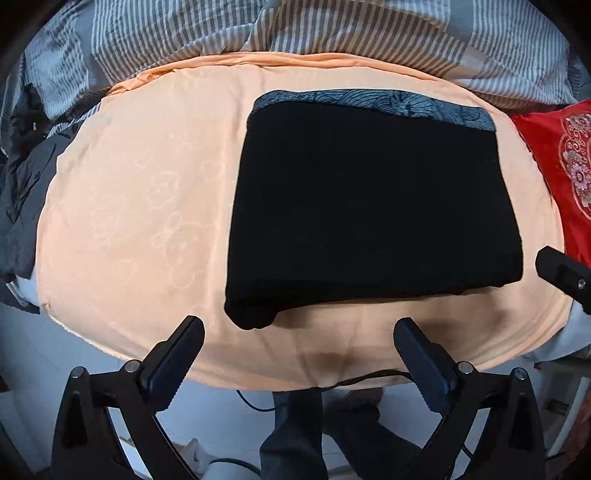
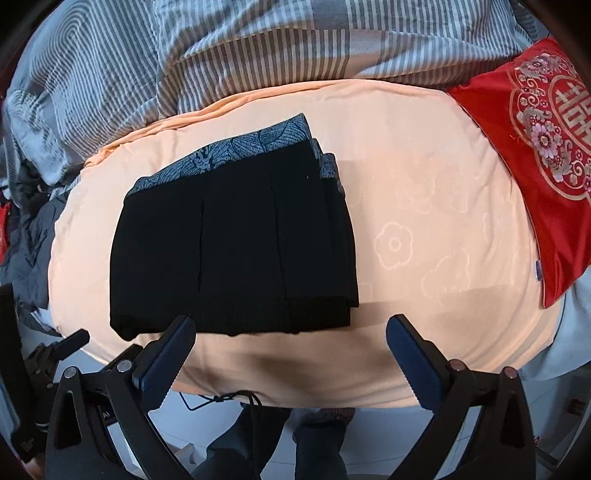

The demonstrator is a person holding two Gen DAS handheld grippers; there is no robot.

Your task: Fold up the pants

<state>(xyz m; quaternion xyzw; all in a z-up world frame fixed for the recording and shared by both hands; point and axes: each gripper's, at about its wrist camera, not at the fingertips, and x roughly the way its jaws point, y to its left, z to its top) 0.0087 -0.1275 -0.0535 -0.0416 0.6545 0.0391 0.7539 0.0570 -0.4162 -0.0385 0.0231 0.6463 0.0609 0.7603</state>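
The black pants [image 1: 373, 210] lie folded into one compact, roughly rectangular stack on the peach sheet [image 1: 140, 206] of the bed, with a grey-blue leaf-patterned waistband [image 1: 373, 103] along the far edge. The folded near edge sits just ahead of both grippers.

The left hand-held gripper [image 1: 299, 332] hangs above the bed's near edge with its two fingers spread wide and nothing between them. The right hand-held gripper [image 2: 291, 328] is likewise wide open and holds nothing; its left fingertip overlaps the pants' near edge in view, though contact cannot be told.

The right wrist view shows the layered folds at the stack's right side and creases down the fabric, which the left wrist view renders as a flat black mass. It also shows most of the one red embroidered cushion [image 2: 535, 155], only partly seen from the left. Behind lies one striped grey duvet [image 1: 295, 29]. The left view catches a fingertip of the right gripper at its right edge.
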